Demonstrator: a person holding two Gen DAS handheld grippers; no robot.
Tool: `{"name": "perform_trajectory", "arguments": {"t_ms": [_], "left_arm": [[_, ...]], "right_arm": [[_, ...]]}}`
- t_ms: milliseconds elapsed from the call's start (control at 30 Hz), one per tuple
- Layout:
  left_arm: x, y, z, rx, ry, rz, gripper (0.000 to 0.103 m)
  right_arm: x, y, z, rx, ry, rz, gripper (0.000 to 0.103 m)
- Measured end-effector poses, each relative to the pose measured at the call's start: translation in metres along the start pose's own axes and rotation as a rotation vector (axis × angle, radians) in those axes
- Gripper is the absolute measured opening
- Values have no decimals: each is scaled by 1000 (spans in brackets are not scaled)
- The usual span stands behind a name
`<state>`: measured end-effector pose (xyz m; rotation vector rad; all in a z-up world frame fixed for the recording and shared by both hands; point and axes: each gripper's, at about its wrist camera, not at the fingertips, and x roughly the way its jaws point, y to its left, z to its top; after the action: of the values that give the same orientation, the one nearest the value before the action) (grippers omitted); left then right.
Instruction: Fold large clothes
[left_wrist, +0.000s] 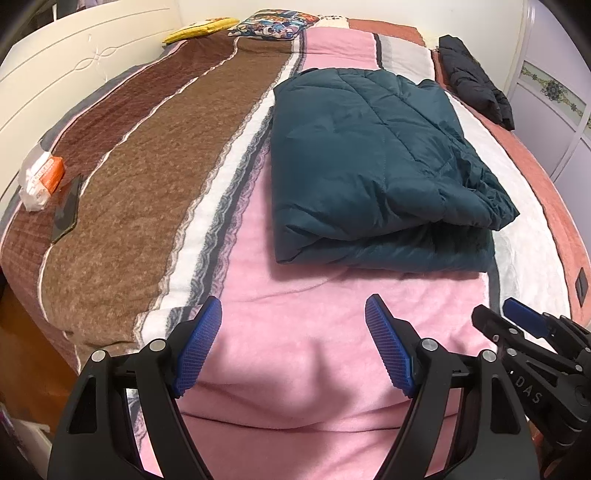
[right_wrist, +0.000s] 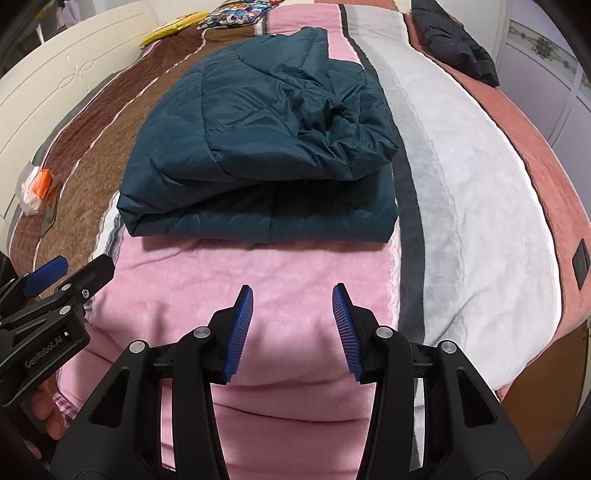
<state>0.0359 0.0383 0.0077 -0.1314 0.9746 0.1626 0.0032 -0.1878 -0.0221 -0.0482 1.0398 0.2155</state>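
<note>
No bins or baskets here that I can see, so nothing sits inside anything. The teal jacket (left_wrist: 380, 170) lies folded into a thick rectangle on the pink stripe of the blanket (left_wrist: 295, 332), well ahead of both tongs, with one puffy layer doubled over on top.

My left gripper (left_wrist: 293, 345) hovers low over the pink stripe, jaws spread wide and holding nothing. My right gripper (right_wrist: 292, 330) sits right beside it, also apart and empty, though with a narrower gap than the left. Both point straight at the near edge of the jacket without touching it.

The left view gives me the phone (left_wrist: 66, 210) lying flat on the brown stripe next to an orange and white packet (left_wrist: 40, 181); in the right view those are squeezed into the edge. The right view shows the folded edge of the jacket head on, plus a bit of my hand (right_wrist: 44, 413) under the left tool. A black garment (left_wrist: 476, 81) sits at the far right corner, with a yellow pillow (left_wrist: 201, 28) up by the headboard (left_wrist: 74, 70).
</note>
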Motion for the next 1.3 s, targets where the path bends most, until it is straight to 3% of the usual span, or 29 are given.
{"name": "perform_trajectory", "arguments": {"t_ms": [467, 1300], "left_arm": [[-6, -2, -5, 13, -2, -3, 63], [-9, -3, -6, 21, -6, -6, 61]], "right_arm": [[-3, 2, -2, -3, -4, -3, 45], [-3, 1, -3, -4, -6, -4, 45]]}}
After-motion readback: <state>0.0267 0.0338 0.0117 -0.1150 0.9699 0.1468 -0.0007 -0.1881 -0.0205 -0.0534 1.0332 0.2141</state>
